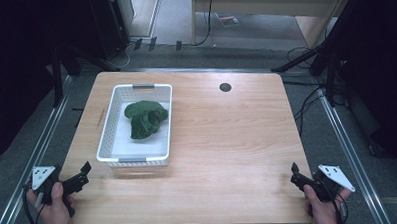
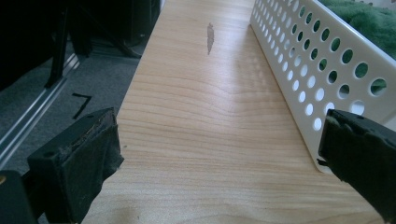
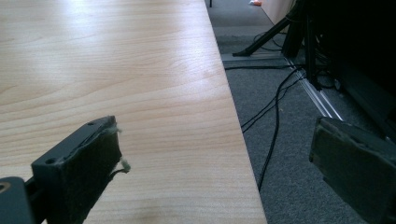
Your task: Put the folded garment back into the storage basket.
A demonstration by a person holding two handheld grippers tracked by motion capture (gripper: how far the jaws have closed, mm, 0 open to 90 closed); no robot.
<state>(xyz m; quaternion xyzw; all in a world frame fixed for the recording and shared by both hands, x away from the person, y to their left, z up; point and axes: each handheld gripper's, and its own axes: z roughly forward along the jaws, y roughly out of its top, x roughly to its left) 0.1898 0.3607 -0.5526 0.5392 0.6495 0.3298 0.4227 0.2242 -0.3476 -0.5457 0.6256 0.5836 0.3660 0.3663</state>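
The white perforated plastic basket (image 1: 114, 126) stands just ahead of the left gripper (image 1: 80, 177), the crumpled green cloth (image 1: 145, 118) inside it. The right gripper (image 1: 296, 176) is well apart. Both jaws are wide, empty; I judge nothing grasped yet.

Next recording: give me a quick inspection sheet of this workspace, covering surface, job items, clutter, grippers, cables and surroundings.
Surface: wooden table, one dark mark left of the basket.
Job's things: white perforated basket holding a crumpled green cloth.
Clutter: round dark grommet near the far edge.
Grippers: left gripper and right gripper both open, holding nothing, at the near corners.
Cables: floor cables beside the table's right edge.
Surroundings: grey floor, dark stands, metal rails.
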